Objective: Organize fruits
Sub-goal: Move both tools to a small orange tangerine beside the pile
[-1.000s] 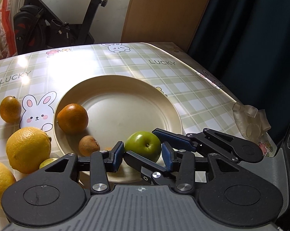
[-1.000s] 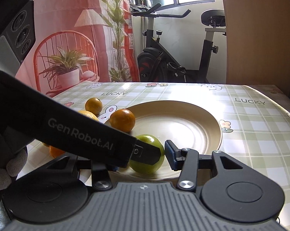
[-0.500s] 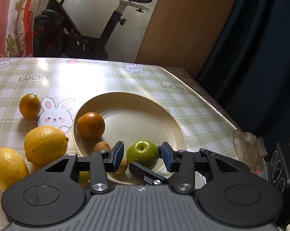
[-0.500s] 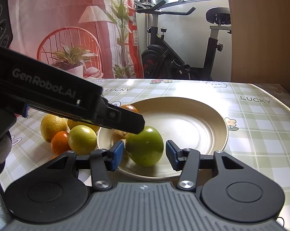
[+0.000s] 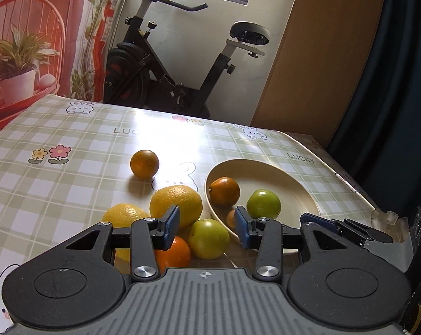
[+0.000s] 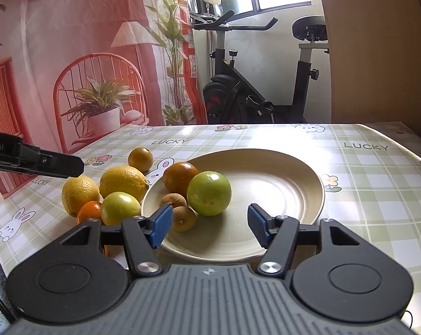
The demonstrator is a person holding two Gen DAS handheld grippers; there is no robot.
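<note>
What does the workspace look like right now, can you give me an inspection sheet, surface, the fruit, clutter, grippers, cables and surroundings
Surface: table under a green checked cloth with rabbits and LUCKY print.
Job's things: plate holds a green apple, an orange and two small brown fruits. Off the plate: two lemons, a second green apple, a small orange and a tangerine.
Clutter: clear plastic piece at the table's edge.
Grippers: left gripper open, over the off-plate fruit; right gripper open, over the plate's near rim.
Cables: nothing seen.
Surroundings: exercise bike, printed backdrop, dark curtain.
</note>
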